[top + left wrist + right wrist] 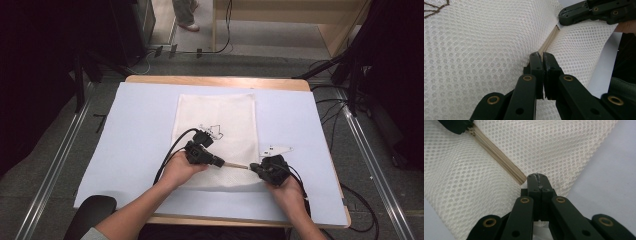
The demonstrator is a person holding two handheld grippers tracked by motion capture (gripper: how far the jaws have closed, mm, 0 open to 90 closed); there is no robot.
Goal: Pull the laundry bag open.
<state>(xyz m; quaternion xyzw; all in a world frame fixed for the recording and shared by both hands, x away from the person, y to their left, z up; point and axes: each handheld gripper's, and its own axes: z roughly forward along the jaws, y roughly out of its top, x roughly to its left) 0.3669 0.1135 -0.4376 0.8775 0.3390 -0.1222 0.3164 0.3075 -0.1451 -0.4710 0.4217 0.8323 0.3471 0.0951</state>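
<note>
A white mesh bag [215,135] lies mid-worktop [135,130], its near edge toward the person, with bare blue sheet open on both sides. The left hand-held gripper [218,161] is closed on the bag's beige zipper [499,160] near its slider end. The right hand-held gripper [255,168] is shut on the bag's corner at the zipper's other end, stretching it taut. Beyond the worktop are grey floor and cables.
</note>
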